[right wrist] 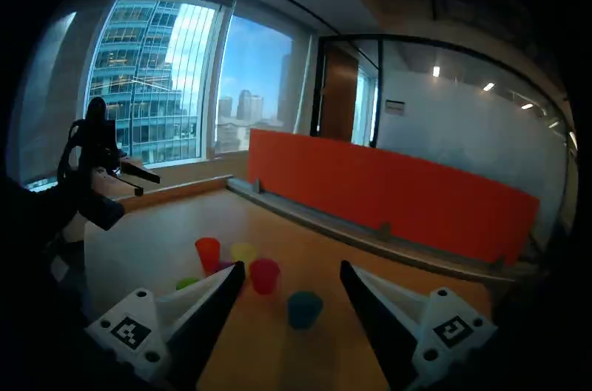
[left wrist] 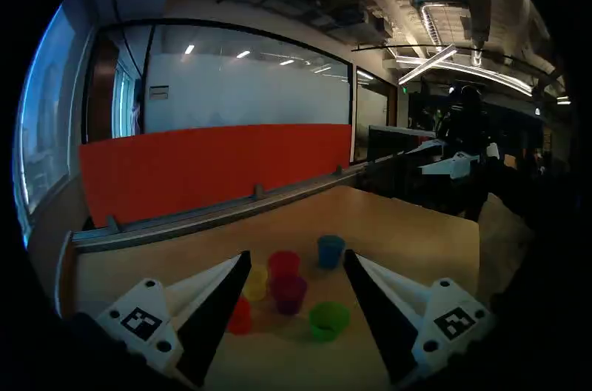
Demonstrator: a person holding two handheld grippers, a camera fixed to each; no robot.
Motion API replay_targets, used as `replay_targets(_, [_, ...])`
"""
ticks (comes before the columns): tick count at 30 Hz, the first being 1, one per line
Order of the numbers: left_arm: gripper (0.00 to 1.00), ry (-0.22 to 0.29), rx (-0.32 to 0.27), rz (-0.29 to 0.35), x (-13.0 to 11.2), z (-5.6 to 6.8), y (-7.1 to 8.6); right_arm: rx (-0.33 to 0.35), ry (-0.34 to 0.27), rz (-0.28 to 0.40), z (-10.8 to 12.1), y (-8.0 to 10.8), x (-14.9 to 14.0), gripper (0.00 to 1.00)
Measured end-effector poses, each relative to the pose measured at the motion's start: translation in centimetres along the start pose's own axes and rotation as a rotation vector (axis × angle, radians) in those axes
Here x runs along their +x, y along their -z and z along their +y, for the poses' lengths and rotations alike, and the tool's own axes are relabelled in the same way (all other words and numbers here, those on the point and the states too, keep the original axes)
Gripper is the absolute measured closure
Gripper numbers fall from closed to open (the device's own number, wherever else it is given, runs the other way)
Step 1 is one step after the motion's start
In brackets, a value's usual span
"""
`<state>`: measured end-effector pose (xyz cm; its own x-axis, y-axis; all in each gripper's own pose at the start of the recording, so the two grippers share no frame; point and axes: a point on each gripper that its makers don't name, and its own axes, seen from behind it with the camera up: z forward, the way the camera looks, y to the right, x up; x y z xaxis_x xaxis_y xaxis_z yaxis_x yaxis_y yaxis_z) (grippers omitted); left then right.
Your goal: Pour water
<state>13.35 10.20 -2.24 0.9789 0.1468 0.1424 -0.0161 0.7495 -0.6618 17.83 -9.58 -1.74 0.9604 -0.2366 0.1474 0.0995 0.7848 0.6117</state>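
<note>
- left gripper [left wrist: 296, 253] is open wide w/ nothing in it. right gripper [right wrist: 291, 265] is open wide too, also empty.
- the cups [left wrist: 287, 291] sit in a little bunch on the wood surface [left wrist: 414, 235], just in front of both grippers. blue cup [left wrist: 331, 250] is a bit apart from the rest. green cup [left wrist: 328, 320] is nearest the left gripper.
- step now, i think: pick 1 cup to grab.
- best way: go down slow, put one finger on each side of just 1 cup, squeeze soft & keep it straight up so nothing spills.
- blue cup looks easiest bc it has room around it. the others are close together, so a finger could knock one over.
- can't see inside the cups, so can't tell which has water, or if any does.
- in the left gripper view the orange cup [left wrist: 239, 315] is partly behind a finger.
- in the right gripper view the green cup is half hidden by a finger too.
- the far end of the surface is dark & hard to make out.
</note>
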Motion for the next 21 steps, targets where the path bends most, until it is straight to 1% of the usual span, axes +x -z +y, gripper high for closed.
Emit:
replay_targets(2, [0.06, -0.001, -0.003, -0.003, -0.5, 0.0, -0.2, -0.002, 0.0, -0.006, 0.0, -0.1, -0.3, 0.0])
replay_targets(8, [0.06, -0.024, -0.014, -0.014, -1.8, 0.6, -0.6, 0.004, -0.006, -0.028, 0.0, -0.5, -1.0, 0.0])
replay_targets(11, [0.06, -0.027, -0.021, -0.022, -2.4, 0.9, -0.7, 0.006, -0.005, -0.037, 0.0, -0.8, -1.5, 0.0])
replay_targets(17, [0.06, -0.017, -0.03, -0.048, -4.2, 1.0, -1.3, 0.016, -0.012, -0.06, -0.2, -1.5, -2.5, 0.0])
replay_targets(21, [0.06, -0.032, -0.037, -0.064, -5.5, 1.2, -1.7, 0.017, -0.016, -0.075, -0.1, -2.0, -3.4, 0.0])
